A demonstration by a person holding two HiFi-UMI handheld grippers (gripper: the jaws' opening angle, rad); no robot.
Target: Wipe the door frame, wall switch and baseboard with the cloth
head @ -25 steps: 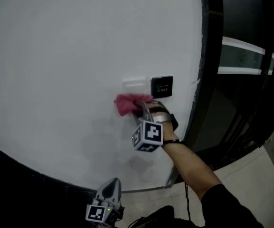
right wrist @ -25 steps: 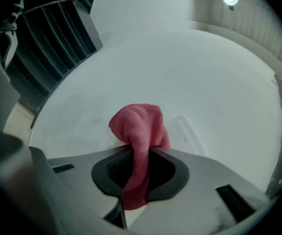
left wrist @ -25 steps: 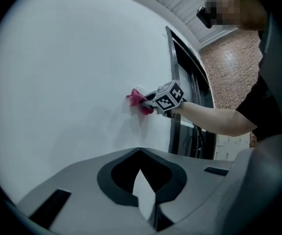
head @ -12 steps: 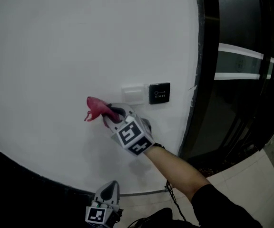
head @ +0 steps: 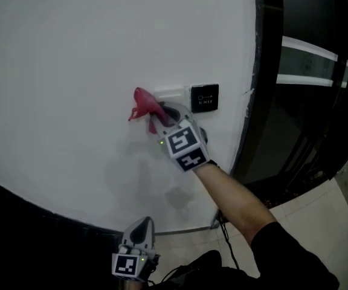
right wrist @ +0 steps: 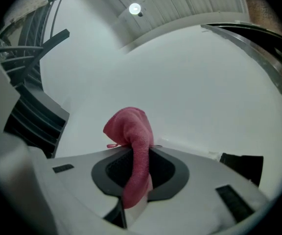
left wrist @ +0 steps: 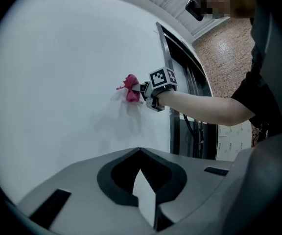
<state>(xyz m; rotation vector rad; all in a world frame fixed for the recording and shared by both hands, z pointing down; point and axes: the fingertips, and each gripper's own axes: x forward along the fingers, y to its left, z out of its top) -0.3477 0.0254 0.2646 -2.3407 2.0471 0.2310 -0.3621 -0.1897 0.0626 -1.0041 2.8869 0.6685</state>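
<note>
You face the white wall (head: 71,53) edged on the right by the dark door frame (head: 260,71), your right claw (head: 160,116) clamped on the pink cloth (head: 141,103) at the wall just left of the white wall switch (head: 171,93), while your left claw (head: 141,228) hangs low, closed on nothing.

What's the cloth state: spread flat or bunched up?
Bunched. The pink cloth is a crumpled wad pinched in the jaws of the right gripper, its lump poking out toward the wall.
</note>
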